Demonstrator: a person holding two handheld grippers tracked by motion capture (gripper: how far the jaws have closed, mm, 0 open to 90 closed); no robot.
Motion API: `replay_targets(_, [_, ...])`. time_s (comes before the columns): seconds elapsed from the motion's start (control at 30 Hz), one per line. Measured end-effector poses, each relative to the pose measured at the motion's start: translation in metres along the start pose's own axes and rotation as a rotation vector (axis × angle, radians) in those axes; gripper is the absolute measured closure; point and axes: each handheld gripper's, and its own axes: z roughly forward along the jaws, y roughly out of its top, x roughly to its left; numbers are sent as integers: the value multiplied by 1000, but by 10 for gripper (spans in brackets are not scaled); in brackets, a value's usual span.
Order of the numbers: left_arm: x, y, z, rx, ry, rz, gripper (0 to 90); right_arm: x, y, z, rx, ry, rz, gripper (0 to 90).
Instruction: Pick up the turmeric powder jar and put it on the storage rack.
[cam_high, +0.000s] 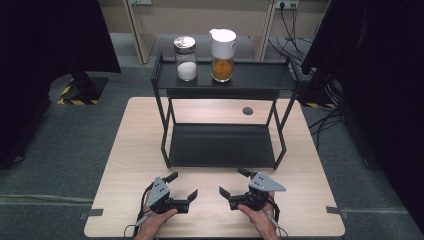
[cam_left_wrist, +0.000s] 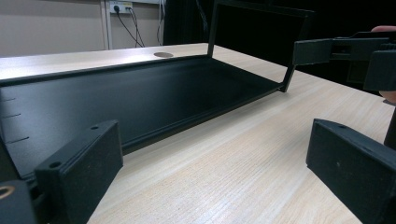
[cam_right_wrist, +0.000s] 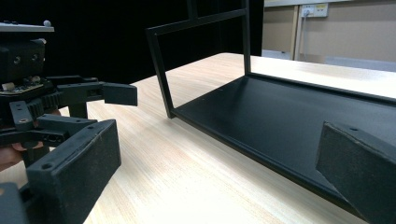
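Both grippers, left gripper (cam_high: 184, 186) and right gripper (cam_high: 232, 182), are wide open and empty. The salt jar (cam_high: 186, 58) and spice jar (cam_high: 222, 48) stand far on the rack's top shelf (cam_high: 260, 75); lift high, approach level.

The black rack (cam_high: 223, 145) is sitting on the table, just in front of the two grippers. It is standing upright on thin black legs. It is made of dark metal and is carrying two flat shelves, one low and one high. The low shelf (cam_left_wrist: 140, 98) is lying right on the wood, and nothing is sitting on it. Its front edge (cam_right_wrist: 261, 149) is running close by the jaws but is not touching them.
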Motion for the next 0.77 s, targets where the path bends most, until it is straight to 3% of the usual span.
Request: replay_targets(0.77, [0,0,0,2,5,0,32,-1,-1,1,4,1,10,6])
